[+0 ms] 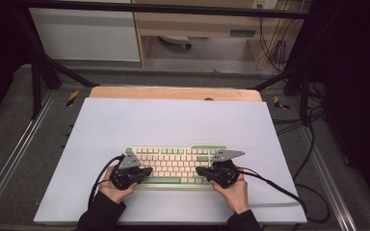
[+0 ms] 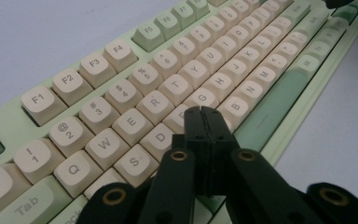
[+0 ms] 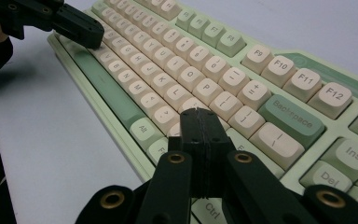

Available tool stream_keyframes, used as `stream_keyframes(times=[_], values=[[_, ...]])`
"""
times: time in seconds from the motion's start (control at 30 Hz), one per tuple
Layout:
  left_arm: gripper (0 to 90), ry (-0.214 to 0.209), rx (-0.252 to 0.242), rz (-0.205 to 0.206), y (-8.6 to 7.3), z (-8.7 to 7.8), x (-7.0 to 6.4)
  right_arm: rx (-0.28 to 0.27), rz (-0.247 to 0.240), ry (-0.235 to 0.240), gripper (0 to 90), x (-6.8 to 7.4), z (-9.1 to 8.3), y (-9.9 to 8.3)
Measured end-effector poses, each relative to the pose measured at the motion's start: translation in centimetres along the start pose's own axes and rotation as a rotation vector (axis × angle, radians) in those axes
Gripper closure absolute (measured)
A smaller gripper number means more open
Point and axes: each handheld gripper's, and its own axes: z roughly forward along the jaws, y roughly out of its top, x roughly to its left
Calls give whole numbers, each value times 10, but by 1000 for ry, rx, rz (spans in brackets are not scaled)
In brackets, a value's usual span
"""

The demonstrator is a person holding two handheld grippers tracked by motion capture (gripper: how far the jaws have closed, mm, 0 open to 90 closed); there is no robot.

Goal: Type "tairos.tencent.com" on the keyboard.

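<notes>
A pale green keyboard (image 1: 173, 165) with cream keys lies on the near half of a white mat (image 1: 173, 120). My left gripper (image 1: 146, 172) is shut with nothing held, its tips low over the keyboard's left part. In the left gripper view the closed jaws (image 2: 204, 111) sit between the F, G and V keys of the keyboard (image 2: 135, 88). My right gripper (image 1: 200, 171) is also shut and holds nothing, over the right part. Its tips (image 3: 198, 112) are near the right end of the keyboard's (image 3: 191, 70) letter rows, below the Backspace key (image 3: 292, 119). The left gripper (image 3: 77, 25) shows far off there.
The white mat covers a wooden tabletop (image 1: 173, 93) inside a black metal frame (image 1: 38, 72). Black cables (image 1: 289, 192) trail from both grippers across the mat's near edge. More cables (image 1: 313, 139) hang at the right. Bare mat lies beyond the keyboard.
</notes>
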Motion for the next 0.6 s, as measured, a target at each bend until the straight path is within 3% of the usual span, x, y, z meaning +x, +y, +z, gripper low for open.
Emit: stream_keyframes(times=[0.6], values=[[897,-1,7,7,-3,4,-1,2,-1,0,900,0,0,0]])
